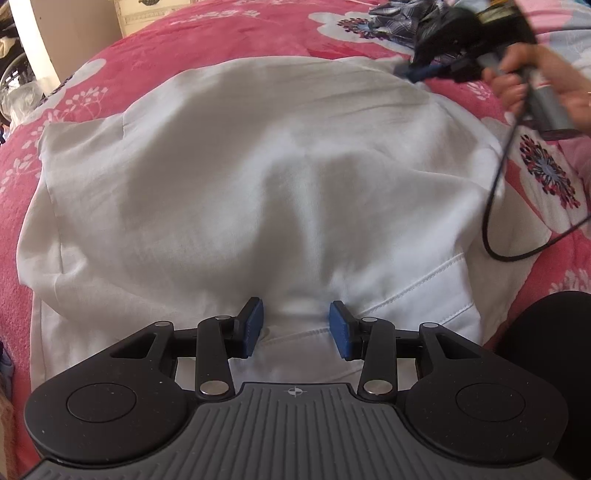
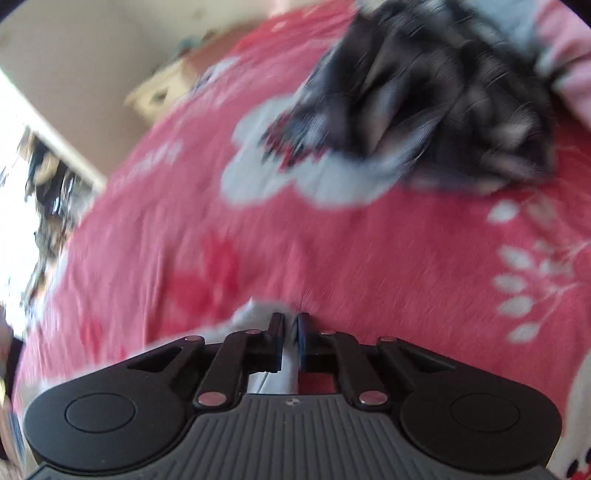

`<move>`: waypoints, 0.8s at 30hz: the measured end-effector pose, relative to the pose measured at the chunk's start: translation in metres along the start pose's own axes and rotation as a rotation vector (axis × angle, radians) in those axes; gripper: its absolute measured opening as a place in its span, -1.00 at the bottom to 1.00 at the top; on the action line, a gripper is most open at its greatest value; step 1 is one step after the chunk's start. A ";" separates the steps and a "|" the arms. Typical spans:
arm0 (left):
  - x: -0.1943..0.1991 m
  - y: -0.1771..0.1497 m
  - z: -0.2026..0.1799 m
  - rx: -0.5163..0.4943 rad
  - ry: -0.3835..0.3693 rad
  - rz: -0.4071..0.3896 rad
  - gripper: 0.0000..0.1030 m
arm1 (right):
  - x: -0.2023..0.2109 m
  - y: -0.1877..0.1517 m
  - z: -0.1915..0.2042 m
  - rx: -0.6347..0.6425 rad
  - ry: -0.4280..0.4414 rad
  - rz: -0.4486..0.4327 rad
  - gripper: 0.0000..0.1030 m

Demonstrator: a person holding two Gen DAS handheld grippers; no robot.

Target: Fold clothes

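A pink bedspread (image 1: 229, 33) printed with white flowers is spread across the whole surface. A cream cabinet (image 1: 155, 13) is seen beyond its far edge, and a black cable (image 1: 496, 206) is looped over the bedspread at the right.

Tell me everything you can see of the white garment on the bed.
The white garment is thin, cotton-looking cloth, spread mostly flat on the pink flowered blanket, with soft wrinkles. A stitched double seam runs along its near right edge. Its left side looks doubled over in layers. The left claw stands at its near edge, jaws apart, a small ridge of cloth between them. At the far right corner, the right claw is nearly closed with a strip of white cloth between its pads. A black cable lies beside its right edge.
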State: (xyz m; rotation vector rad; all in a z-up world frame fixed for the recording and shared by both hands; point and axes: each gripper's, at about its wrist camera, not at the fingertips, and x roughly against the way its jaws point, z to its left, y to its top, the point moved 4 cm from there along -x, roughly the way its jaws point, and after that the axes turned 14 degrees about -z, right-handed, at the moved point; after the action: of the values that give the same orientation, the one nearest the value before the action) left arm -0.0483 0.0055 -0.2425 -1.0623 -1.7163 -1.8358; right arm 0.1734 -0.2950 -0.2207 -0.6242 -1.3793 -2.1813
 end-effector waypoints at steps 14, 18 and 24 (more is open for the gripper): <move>0.004 -0.002 0.022 0.208 -0.045 -0.028 -0.18 | -0.015 -0.059 0.139 0.414 0.222 0.215 -0.61; 0.022 -0.007 0.040 0.365 -0.047 -0.028 -0.16 | 0.020 -0.041 0.147 0.333 0.238 0.152 -0.53; 0.071 -0.014 0.072 0.518 -0.048 -0.122 -0.01 | 0.098 -0.056 0.203 0.543 0.411 0.200 -0.53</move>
State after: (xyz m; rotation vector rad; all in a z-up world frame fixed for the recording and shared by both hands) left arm -0.0853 0.0914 -0.2016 -0.8024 -2.1616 -1.3157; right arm 0.0869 -0.1035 -0.1216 -0.0953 -1.5067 -1.5609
